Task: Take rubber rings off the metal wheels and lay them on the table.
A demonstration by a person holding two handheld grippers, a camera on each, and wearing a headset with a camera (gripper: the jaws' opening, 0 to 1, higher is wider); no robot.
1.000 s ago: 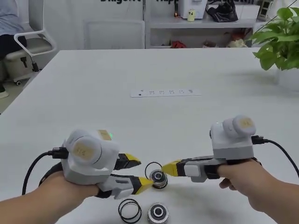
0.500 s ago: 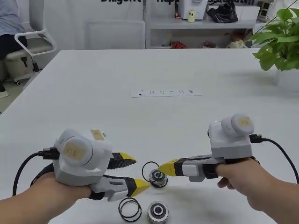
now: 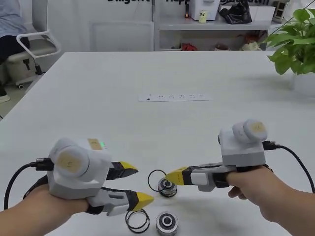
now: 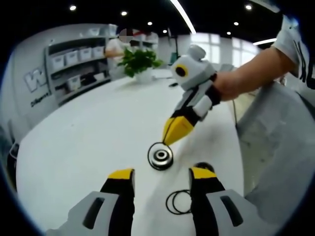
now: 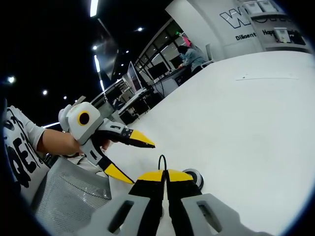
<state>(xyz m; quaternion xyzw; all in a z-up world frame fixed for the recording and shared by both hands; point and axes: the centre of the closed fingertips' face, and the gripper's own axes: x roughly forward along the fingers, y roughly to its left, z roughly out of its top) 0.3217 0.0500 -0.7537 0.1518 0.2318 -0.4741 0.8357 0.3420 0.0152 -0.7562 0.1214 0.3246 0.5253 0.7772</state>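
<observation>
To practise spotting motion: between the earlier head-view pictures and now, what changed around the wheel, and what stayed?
The open left tongs drew back from the metal wheel, leftward and toward the person. The right tongs stay shut on the rubber ring beside it; the second wheel and loose rings lie unmoved.

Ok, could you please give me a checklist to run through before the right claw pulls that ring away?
1. Grip: right claw shut on the rubber ring: ok.
2. Release: rubber ring clear of the metal wheel: not ok, it loops round it.
3. Bracing: left claw on that wheel: not ok, open and apart from it.
4. Landing: bare table beside the loose rings: ok.
5. Next: second wheel stripped: cannot tell.
</observation>
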